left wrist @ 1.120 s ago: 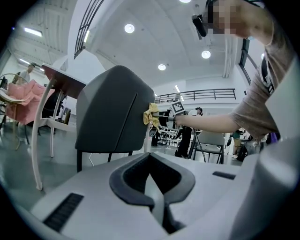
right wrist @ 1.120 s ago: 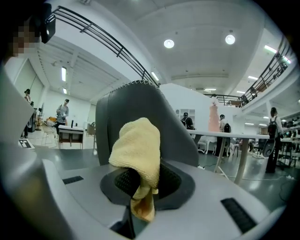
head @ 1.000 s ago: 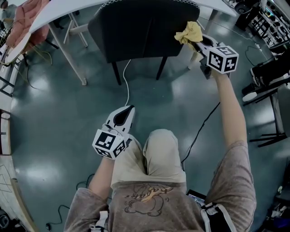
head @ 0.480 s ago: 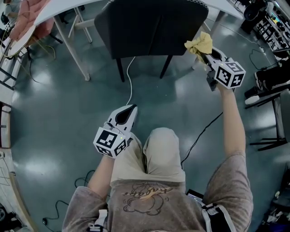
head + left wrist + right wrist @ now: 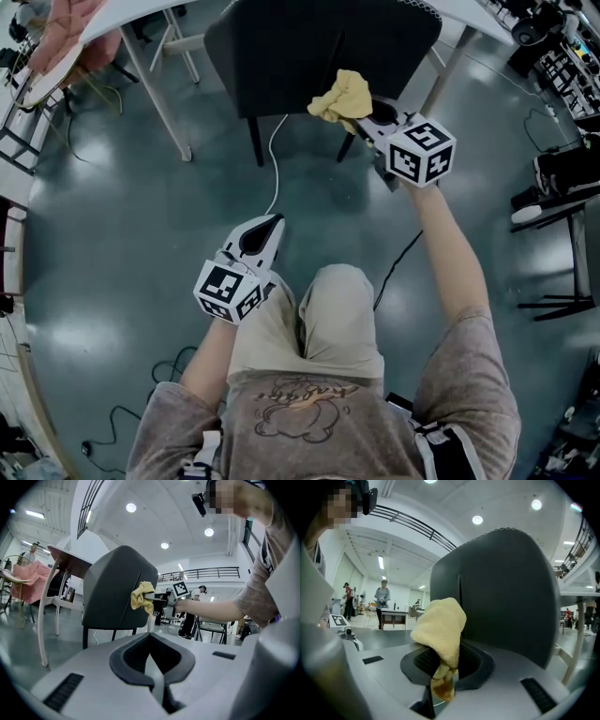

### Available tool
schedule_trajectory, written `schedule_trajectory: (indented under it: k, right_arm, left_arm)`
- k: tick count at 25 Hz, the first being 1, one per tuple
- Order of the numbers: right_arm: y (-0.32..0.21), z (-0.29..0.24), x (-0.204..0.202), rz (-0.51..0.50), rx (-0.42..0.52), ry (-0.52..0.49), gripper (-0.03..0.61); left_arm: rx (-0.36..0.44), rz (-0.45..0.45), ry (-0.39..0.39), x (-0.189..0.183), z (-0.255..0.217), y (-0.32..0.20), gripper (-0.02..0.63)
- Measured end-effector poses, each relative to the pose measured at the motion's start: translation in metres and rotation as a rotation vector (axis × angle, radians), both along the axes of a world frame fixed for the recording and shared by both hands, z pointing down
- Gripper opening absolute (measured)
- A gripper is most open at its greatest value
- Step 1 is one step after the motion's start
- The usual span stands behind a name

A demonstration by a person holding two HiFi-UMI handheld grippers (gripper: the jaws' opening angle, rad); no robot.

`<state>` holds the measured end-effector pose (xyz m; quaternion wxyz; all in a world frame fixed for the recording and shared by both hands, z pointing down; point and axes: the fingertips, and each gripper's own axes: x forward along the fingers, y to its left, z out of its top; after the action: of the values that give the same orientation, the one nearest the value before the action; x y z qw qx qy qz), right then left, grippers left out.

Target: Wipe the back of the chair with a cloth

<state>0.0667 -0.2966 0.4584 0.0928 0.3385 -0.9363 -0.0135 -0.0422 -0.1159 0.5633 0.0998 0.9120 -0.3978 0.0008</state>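
While the right gripper (image 5: 367,114) was clamped on the cloth (image 5: 342,94), the chair back (image 5: 309,47) stood directly ahead at upper centre, the cloth at its lower edge; the left gripper (image 5: 261,236), closed and empty, hung well apart below.

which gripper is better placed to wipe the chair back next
Right. The right gripper is shut on the yellow cloth, which sits right at the dark chair back. The left gripper is shut on nothing and hangs low by the person's thigh, well apart from the chair.
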Motion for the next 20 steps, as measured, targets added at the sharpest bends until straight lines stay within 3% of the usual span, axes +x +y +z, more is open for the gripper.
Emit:
schedule_trajectory:
  k: [6,12,20]
  right_arm:
    - [0.003,0.000,-0.068,-0.119,0.011,0.019,0.083]
    - [-0.004,0.000,-0.142,-0.206,0.003,0.021,0.083]
    - [-0.023,0.011,-0.178,-0.218,-0.008,0.081,0.083]
  left_arm:
    - [0.002,-0.016,0.001,0.006,-0.001,0.002,0.009]
    - [-0.006,-0.042,0.004,-0.017,0.002,-0.002,0.009]
    - [-0.014,-0.065,0.000,-0.027,0.003,-0.003,0.009]
